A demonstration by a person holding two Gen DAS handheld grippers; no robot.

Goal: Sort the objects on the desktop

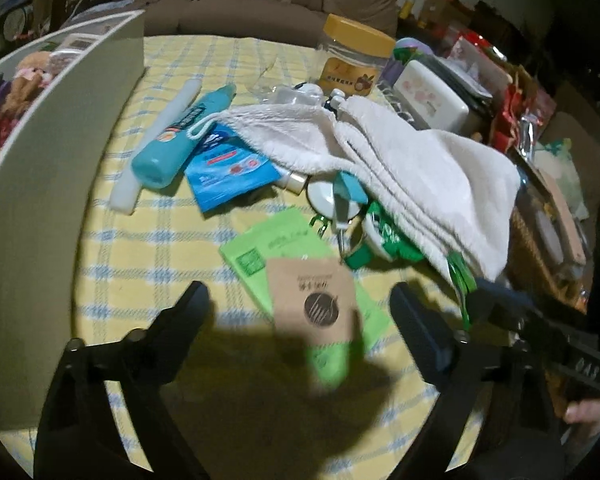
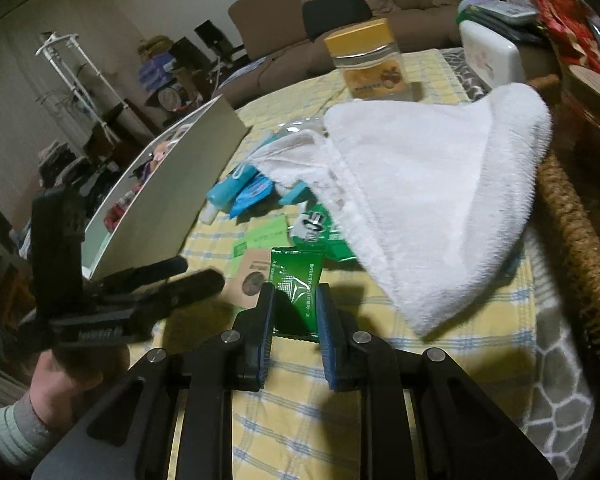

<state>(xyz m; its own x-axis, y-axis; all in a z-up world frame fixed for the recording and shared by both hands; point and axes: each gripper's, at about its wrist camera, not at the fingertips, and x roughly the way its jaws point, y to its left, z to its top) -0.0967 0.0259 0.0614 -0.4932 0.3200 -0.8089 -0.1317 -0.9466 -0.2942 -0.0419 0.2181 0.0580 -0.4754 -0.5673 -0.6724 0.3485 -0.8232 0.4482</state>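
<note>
Your right gripper [image 2: 296, 300]: jaws clamped on the green sachet [image 2: 296, 284]. Your left gripper [image 1: 300, 312]: jaws wide apart, holding nothing, above the brown packet [image 1: 312, 296] on the table [image 1: 148, 240].

Table covered with a yellow-and-blue checked cloth [image 1: 148, 240]. Lying on the cloth: teal bottle [image 1: 180, 136] beside a white tube [image 1: 156, 148]; blue packet [image 1: 228, 168] just right of the bottle; light green packets [image 1: 268, 248] with a brown paper sachet [image 1: 312, 300] on top. White towel [image 1: 400, 160] draped over small clutter. Yellow-lidded jar [image 1: 356, 56] at far edge. White bin [image 1: 40, 208] stands at left.
</note>
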